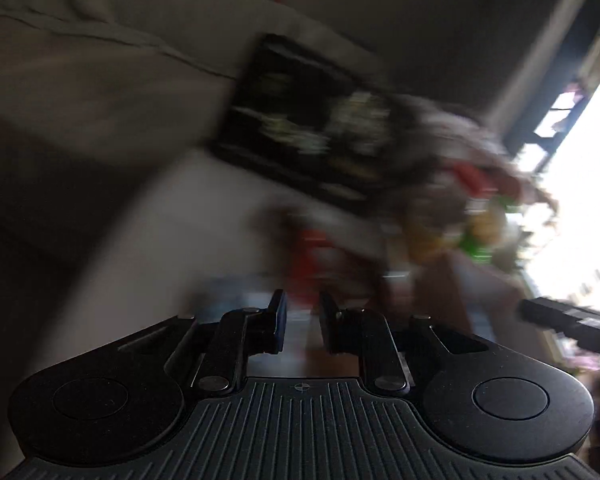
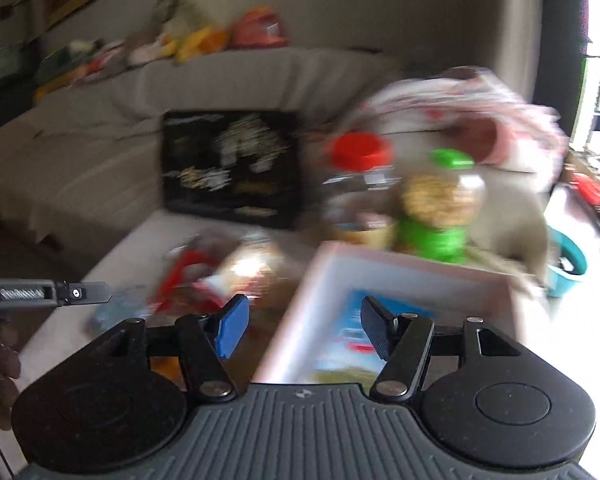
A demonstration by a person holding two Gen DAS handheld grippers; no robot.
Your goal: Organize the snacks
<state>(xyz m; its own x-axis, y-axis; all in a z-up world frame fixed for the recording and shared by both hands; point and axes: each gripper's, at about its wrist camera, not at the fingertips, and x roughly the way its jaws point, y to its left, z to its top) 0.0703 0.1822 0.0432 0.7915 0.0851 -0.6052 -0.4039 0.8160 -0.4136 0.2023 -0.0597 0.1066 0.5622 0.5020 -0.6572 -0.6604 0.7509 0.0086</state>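
A: Saw both views smeared with motion blur. Right gripper (image 2: 302, 326) with jaws wide apart, holding nothing, poised over the pink-rimmed box (image 2: 400, 264) at six o'clock.

B: And the left gripper (image 1: 302, 326)? Jaws narrowly apart, nothing visibly between them; too blurred to say more.

A: Snacks scattered: red-lidded jar (image 2: 358, 172) at one o'clock, green-lidded jar (image 2: 444, 204) just beside it, loose packets (image 2: 228, 272) at ten o'clock beside the box.

B: Judged risky. Could have clipped the jars, toppling one, given such fast swinging so near them.

A: Could also have pinched a soft packet badly and dropped it short of the box.
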